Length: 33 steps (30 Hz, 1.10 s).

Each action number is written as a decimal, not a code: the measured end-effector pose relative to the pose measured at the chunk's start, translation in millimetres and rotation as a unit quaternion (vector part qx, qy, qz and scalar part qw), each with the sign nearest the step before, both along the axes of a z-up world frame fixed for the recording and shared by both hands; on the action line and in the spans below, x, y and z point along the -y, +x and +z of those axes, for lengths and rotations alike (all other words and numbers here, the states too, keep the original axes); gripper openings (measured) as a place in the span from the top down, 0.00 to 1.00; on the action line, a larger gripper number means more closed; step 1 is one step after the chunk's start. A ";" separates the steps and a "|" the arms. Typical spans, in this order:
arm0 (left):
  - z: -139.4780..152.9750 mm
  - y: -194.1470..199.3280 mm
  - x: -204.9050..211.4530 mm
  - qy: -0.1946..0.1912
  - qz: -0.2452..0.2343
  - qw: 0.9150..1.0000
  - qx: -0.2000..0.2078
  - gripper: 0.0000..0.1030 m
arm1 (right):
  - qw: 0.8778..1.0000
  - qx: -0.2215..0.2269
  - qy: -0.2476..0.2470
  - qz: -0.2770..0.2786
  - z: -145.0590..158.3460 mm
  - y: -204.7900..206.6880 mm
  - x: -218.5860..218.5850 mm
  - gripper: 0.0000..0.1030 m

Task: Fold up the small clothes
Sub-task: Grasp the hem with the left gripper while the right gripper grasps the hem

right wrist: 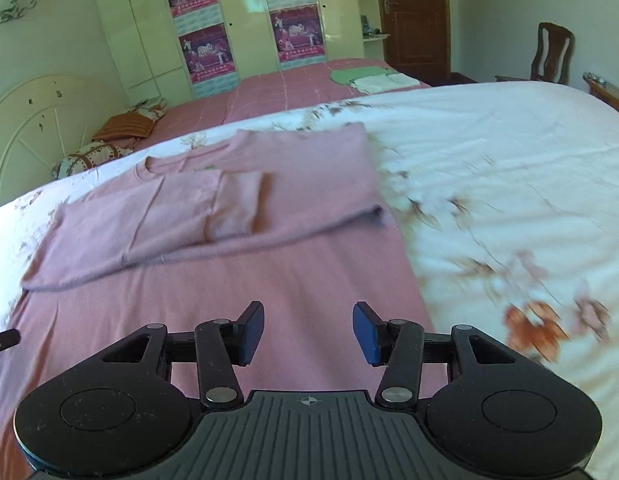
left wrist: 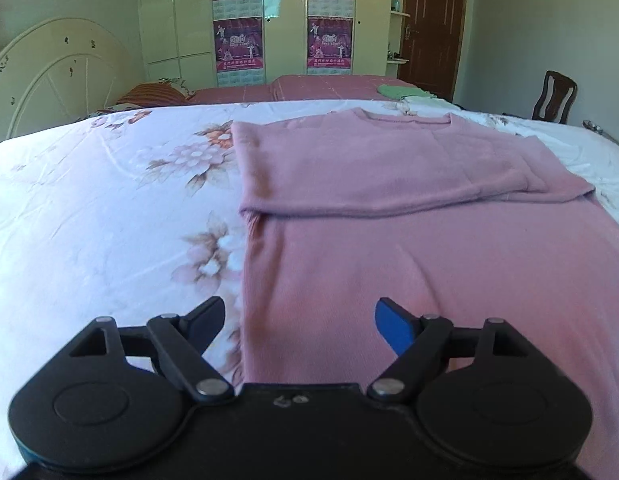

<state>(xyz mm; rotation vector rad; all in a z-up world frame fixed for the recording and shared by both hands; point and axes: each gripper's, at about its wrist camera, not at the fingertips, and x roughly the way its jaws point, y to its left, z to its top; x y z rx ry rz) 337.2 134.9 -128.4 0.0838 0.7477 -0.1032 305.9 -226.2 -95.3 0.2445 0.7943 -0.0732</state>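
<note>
A pink long-sleeved top [left wrist: 409, 208] lies flat on the flowered bedsheet [left wrist: 89, 220], neck at the far end, both sleeves folded across the chest. My left gripper [left wrist: 299, 326] is open and empty, just above the top's near left edge. In the right wrist view the same top [right wrist: 237, 264] fills the middle. My right gripper [right wrist: 308, 330] is open and empty above the top's near right part. The tip of the left gripper [right wrist: 1, 338] shows at that view's left edge.
A second bed with a pink checked cover [right wrist: 293, 84] stands behind, with folded green and white clothes [right wrist: 365, 76] on it. Pillows [right wrist: 121, 128] lie by the white headboard [right wrist: 33, 128]. A wardrobe, a brown door and a wooden chair [right wrist: 551, 54] are at the back.
</note>
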 end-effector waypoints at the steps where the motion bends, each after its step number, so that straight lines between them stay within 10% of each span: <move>1: -1.2 -11.1 -2.8 0.013 0.006 1.000 -0.004 0.23 | 1.000 0.000 0.000 -0.001 2.6 -13.5 1.7 0.52; 6: 3.4 -64.1 -20.9 0.020 0.038 0.999 -0.027 0.28 | 0.999 0.012 0.021 -0.036 13.9 -74.7 27.7 0.52; 13: 5.9 -129.4 -51.8 -0.217 0.112 0.967 -0.068 0.41 | 0.983 0.013 0.163 -0.086 10.9 -152.2 96.6 0.52; 23: -2.6 -180.1 -55.4 -0.307 0.141 0.938 -0.081 0.48 | 0.962 -0.017 0.270 -0.043 -17.1 -207.2 108.2 0.52; 33: -19.8 -135.4 -48.3 -0.336 0.097 0.931 -0.103 0.48 | 0.945 -0.025 0.323 -0.045 -35.8 -190.3 112.8 0.53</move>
